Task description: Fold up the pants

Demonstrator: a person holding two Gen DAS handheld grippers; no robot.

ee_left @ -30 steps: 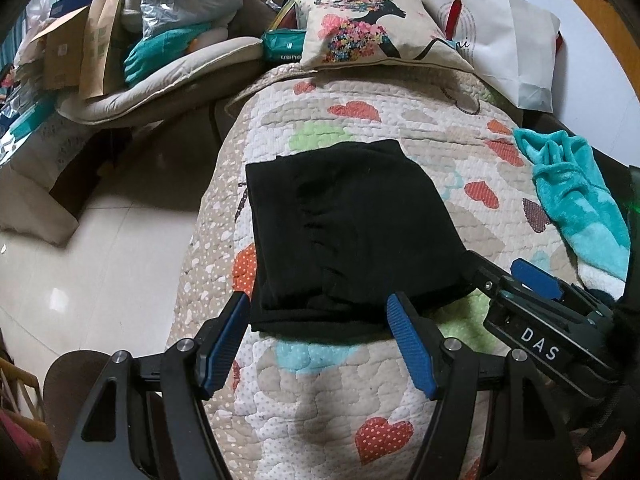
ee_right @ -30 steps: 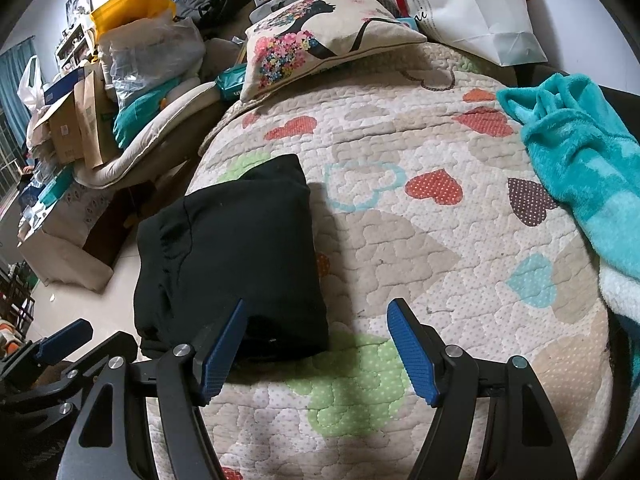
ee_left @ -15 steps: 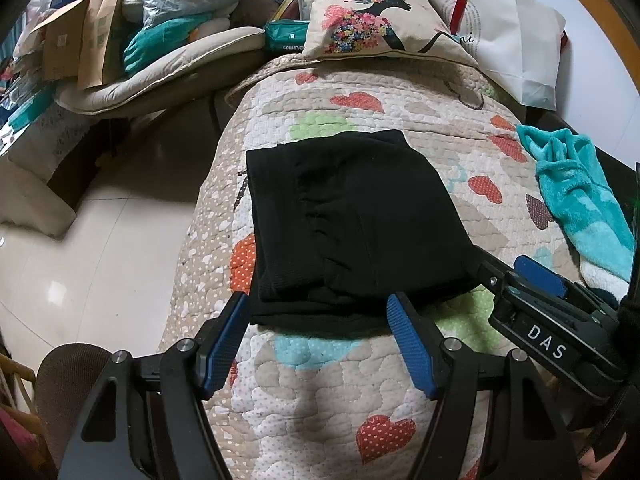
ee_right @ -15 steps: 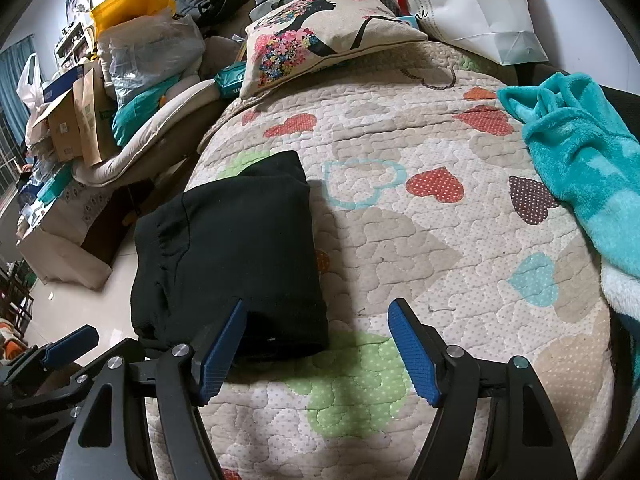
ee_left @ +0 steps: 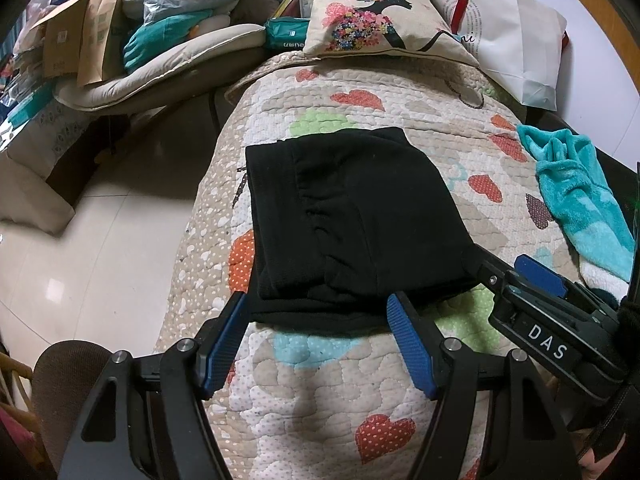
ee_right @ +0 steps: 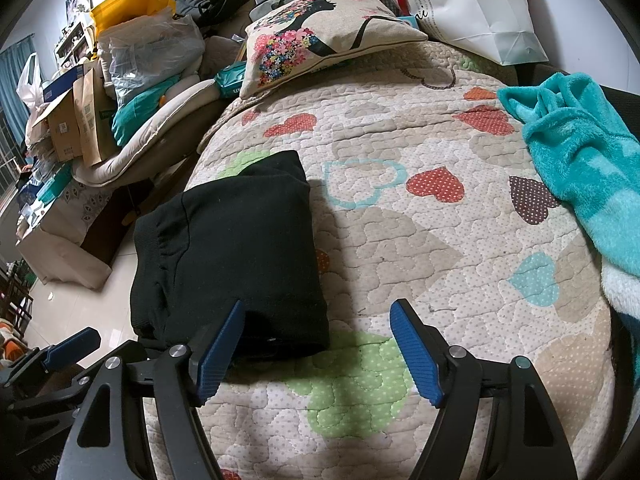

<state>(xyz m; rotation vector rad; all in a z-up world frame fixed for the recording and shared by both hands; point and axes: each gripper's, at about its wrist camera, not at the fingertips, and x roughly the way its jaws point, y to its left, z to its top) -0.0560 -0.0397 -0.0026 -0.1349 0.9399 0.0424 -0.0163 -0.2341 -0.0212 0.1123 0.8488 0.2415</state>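
The pants [ee_left: 352, 224] lie as a compact black bundle on the quilt [ee_left: 328, 400], directly ahead of the left gripper [ee_left: 320, 340], whose jaws stand wide apart and empty with the near hem between the fingertips. The right gripper [ee_right: 316, 344] is likewise spread wide and holds nothing; the bundle [ee_right: 236, 252] sits ahead and to its left, the near right corner just beyond its left finger [ee_right: 218, 354], and bare quilt [ee_right: 400, 260] lies ahead of the right finger. The right tool also shows in the left view, at the bundle's near right corner; whether it touches the cloth cannot be told. In judgement, folding appears complete or nearly so: the layers are stacked, with a gathered waistband seam across the top face and edges roughly square. The fabric looks like a soft, thick knit, light, limp, matte and not slippery, nor fragile; it will sag and unfold if lifted by one layer only. Any further hold should take the full stack at the near hem corners, one gripper per corner, pinching all layers together. A teal towel [ee_right: 580, 168] lies well to the right, and a pillow [ee_left: 376, 20] far ahead; neither interferes.
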